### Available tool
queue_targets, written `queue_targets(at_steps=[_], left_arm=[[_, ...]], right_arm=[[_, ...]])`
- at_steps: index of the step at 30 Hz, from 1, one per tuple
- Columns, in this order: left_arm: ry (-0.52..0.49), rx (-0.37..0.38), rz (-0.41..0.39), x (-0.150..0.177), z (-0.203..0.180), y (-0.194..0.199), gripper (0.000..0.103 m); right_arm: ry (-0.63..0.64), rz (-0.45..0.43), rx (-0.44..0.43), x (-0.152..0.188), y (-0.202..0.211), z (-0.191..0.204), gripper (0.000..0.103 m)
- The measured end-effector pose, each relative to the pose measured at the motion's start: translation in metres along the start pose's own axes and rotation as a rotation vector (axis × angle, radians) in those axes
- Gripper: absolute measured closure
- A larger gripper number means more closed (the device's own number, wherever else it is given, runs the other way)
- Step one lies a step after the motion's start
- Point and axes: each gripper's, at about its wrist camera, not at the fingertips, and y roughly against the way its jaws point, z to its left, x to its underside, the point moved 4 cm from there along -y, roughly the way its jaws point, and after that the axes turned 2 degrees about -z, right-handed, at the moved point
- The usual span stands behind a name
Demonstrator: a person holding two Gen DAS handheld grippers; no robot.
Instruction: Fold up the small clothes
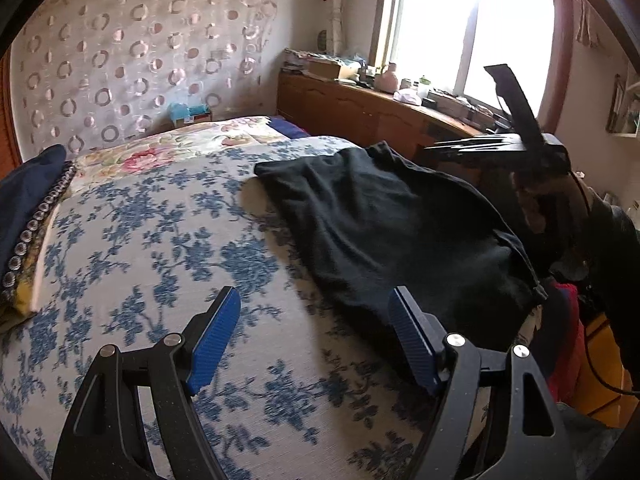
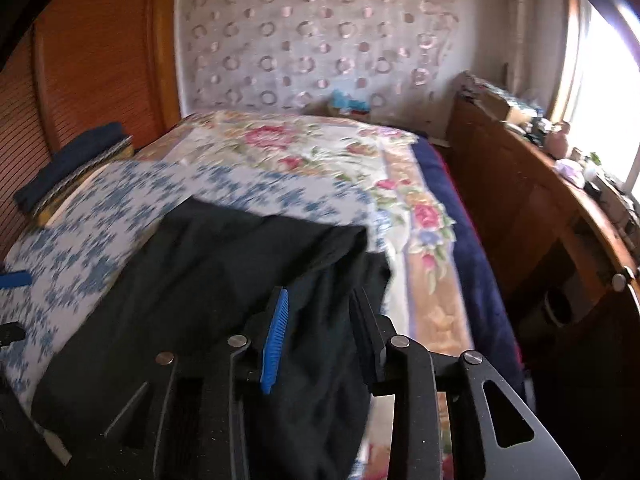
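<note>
Bedroom scene, with a bed under a blue-flowered white sheet (image 1: 132, 248) as the work surface. Two grippers here. Left gripper (image 1: 316, 340) has its two blue-padded fingers spread wide with nothing between them, hovering over bare sheet just beside the near edge of the cloth. Right gripper (image 2: 316, 320) is parted about a third of the way; one blue pad shows, the other finger looks dark, and the cloth lies in the gap below, but I can't see the pads pressing on it. Pretty blurry there.

One black garment (image 1: 396, 220) lies spread on the sheet toward the window side of the bed, slightly rumpled, with one edge folded over on itself in the right wrist view.

Further out: one rose-patterned quilt (image 2: 320, 144) past the sheet, one folded dark blue cloth (image 1: 28, 196) at the bed's far left edge, one cluttered wooden cabinet (image 1: 360, 108) under one bright window (image 1: 472, 24), and one curtain with ring patterns (image 1: 132, 56).
</note>
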Motion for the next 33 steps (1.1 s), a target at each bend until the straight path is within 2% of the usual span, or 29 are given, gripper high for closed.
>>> queue_targets(at_steps=[5, 8, 9, 10, 14, 16, 20, 23, 26, 27, 29, 33], left_arm=[[-0.027, 0.009, 0.026, -0.002, -0.010, -0.011, 0.026], [-0.032, 0.022, 0.041, -0.001, -0.014, -0.016, 0.026], [-0.029, 0.030, 0.047, -0.001, -0.016, -0.018, 0.026], [-0.027, 0.036, 0.051, 0.001, -0.017, -0.019, 0.026], [-0.022, 0.051, 0.072, 0.006, -0.022, -0.023, 0.026], [-0.021, 0.057, 0.084, 0.009, -0.025, -0.024, 0.026], [-0.020, 0.057, 0.089, 0.013, -0.027, -0.023, 0.026], [-0.015, 0.058, 0.096, 0.016, -0.028, -0.022, 0.026], [-0.014, 0.058, 0.095, 0.017, -0.028, -0.020, 0.026], [-0.013, 0.058, 0.095, 0.018, -0.029, -0.019, 0.026], [-0.015, 0.063, 0.096, 0.019, -0.030, -0.017, 0.026], [-0.019, 0.077, 0.097, 0.025, -0.035, -0.010, 0.026]], right_arm=[[0.052, 0.040, -0.011, 0.000, -0.018, 0.009, 0.070], [0.051, 0.088, -0.008, -0.007, -0.035, -0.003, 0.071], [0.042, 0.105, -0.008, -0.006, -0.039, -0.008, 0.076], [0.033, 0.111, -0.016, -0.012, -0.044, -0.015, 0.091], [-0.003, 0.108, -0.033, -0.015, -0.040, -0.040, 0.099], [-0.026, 0.093, 0.024, -0.018, -0.037, -0.057, 0.099], [-0.127, 0.083, 0.182, -0.014, -0.025, -0.099, 0.099], [-0.156, 0.058, 0.158, -0.012, -0.010, -0.111, 0.099], [-0.120, 0.047, 0.190, -0.009, 0.005, -0.114, 0.099], [-0.110, 0.047, 0.209, -0.008, 0.005, -0.112, 0.097], [-0.098, 0.059, 0.261, -0.004, 0.010, -0.114, 0.075], [-0.102, 0.037, 0.227, 0.006, 0.032, -0.113, 0.071]])
